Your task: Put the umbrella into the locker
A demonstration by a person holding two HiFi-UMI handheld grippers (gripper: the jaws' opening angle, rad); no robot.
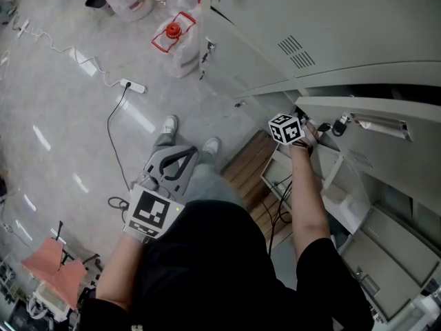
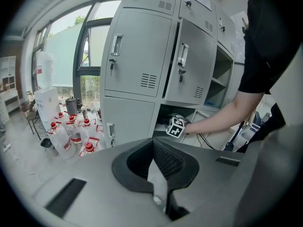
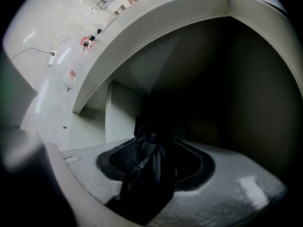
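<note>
My right gripper (image 1: 303, 131) reaches into a low open compartment of the grey locker (image 1: 331, 40), under a swung-out door (image 1: 365, 112). In the right gripper view its jaws (image 3: 152, 148) are shut on a black folded umbrella (image 3: 147, 174), whose fabric bunches between the pads. The dark compartment's walls (image 3: 222, 89) surround them. My left gripper (image 1: 177, 163) hangs by the person's left thigh, away from the locker, with its jaws (image 2: 157, 167) shut on nothing. From the left gripper view the right gripper's marker cube (image 2: 176, 127) shows at the mouth of that compartment (image 2: 163, 113).
Several water bottles with red caps (image 1: 176, 40) stand on the floor left of the locker (image 2: 61, 136). A white power strip (image 1: 133, 86) and its cables trail across the floor. A wooden board (image 1: 248, 164) lies at the locker's foot. Other locker doors (image 2: 137, 56) are closed.
</note>
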